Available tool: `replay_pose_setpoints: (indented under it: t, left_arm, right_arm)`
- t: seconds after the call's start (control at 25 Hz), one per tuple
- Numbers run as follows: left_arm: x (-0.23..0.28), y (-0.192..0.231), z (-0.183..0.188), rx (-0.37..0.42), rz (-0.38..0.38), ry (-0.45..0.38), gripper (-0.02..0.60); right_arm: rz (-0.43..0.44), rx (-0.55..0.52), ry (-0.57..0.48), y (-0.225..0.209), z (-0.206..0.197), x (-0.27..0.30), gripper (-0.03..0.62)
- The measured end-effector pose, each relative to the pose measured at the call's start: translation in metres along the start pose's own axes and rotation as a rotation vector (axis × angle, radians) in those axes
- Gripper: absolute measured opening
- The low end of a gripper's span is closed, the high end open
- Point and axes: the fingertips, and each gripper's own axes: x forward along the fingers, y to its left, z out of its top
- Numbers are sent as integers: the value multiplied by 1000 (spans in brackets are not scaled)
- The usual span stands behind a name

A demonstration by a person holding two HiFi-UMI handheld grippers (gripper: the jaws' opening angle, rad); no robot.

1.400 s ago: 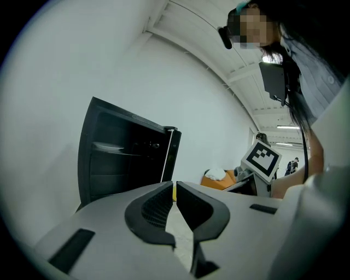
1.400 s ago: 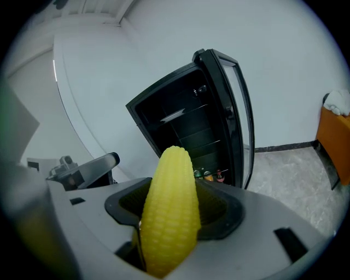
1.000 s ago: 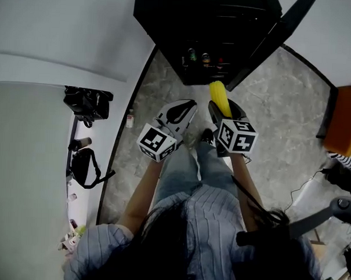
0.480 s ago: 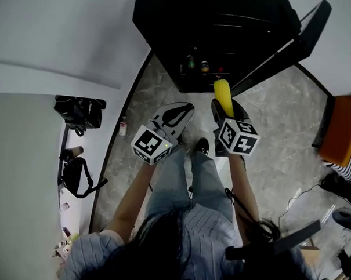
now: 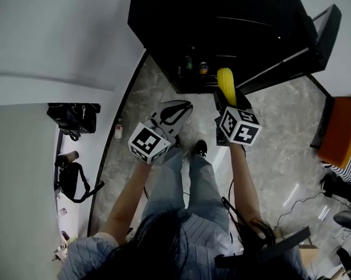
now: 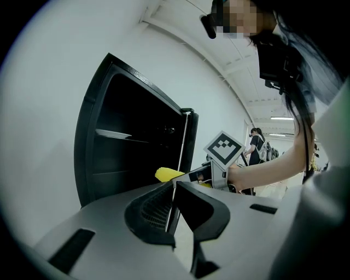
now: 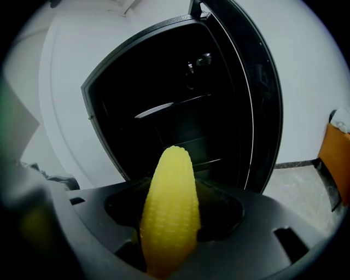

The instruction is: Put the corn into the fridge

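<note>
A yellow corn cob (image 5: 226,86) (image 7: 170,210) (image 6: 167,174) sticks out forward from my right gripper (image 5: 228,101) (image 7: 170,229), whose jaws are shut on it. Just ahead stands the black fridge (image 5: 226,34) (image 7: 175,115) (image 6: 131,147), its door (image 5: 301,46) (image 7: 257,104) swung open to the right and shelves visible in the dark interior. The cob's tip is at the fridge's opening in the head view. My left gripper (image 5: 175,113) (image 6: 174,205) hangs beside the right one, jaws shut and empty.
Cans or bottles (image 5: 196,66) sit low inside the fridge. A small bottle (image 5: 118,130) stands on the marble floor by the white wall. Black bags (image 5: 72,117) lie at the left. An orange piece of furniture (image 5: 341,132) is at the right. People stand in the background (image 6: 256,147).
Both grippers have moved forward toward the fridge; the corn's tip now reaches the fridge opening. The fridge door shows swung wider to the right.
</note>
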Motion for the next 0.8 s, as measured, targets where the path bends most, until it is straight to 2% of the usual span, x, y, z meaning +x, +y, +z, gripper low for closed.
replay_pose_setpoints:
  t: [0.36,0.8]
  left_arm:
    - [23,16,3,41,-36,-1,11]
    - [35,34,-1,39,-42,17,11]
  right_arm:
    - [-38,-20,-4,-16,24,50,258]
    - [-54,-98,41,-31,38,126,258]
